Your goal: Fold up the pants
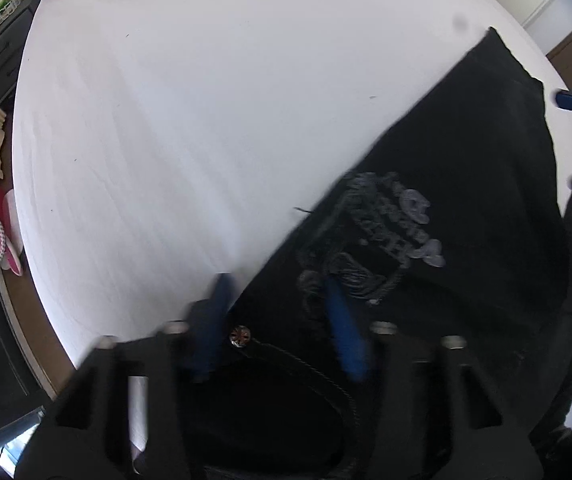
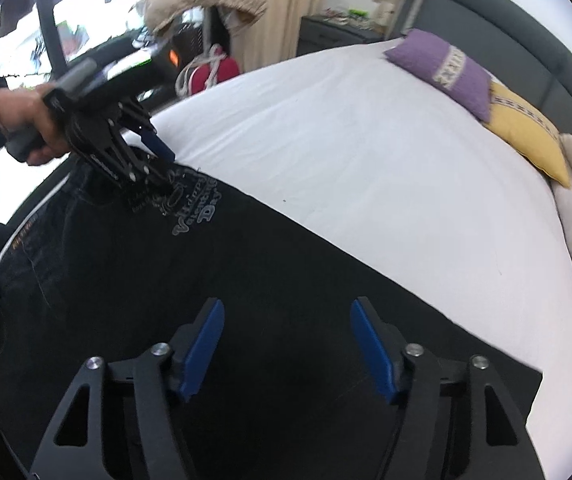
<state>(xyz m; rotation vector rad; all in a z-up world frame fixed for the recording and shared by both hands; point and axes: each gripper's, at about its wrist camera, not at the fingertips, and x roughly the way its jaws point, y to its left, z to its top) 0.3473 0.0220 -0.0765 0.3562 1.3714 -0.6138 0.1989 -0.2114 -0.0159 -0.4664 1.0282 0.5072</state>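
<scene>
On the white bed [image 2: 366, 152] we see the black pants [image 2: 245, 280] spread flat, running from 9 o'clock down to 4 o'clock in the right wrist view, with a pale printed logo [image 2: 194, 210] near the waist end. In the left wrist view the pants [image 1: 466, 200] fill the 3 to 6 o'clock side, a metal button [image 1: 240, 336] at 6 o'clock. Our left gripper [image 1: 281, 320] is released, its 2 blue fingers astride the pants' edge by the button; the frame is blurred. Our right gripper [image 2: 286, 344] is also released, fingers wide apart over the leg. At 1 to 2 o'clock lie a purple pillow [image 2: 442, 68] and a yellow pillow [image 2: 526, 136], touching.
</scene>
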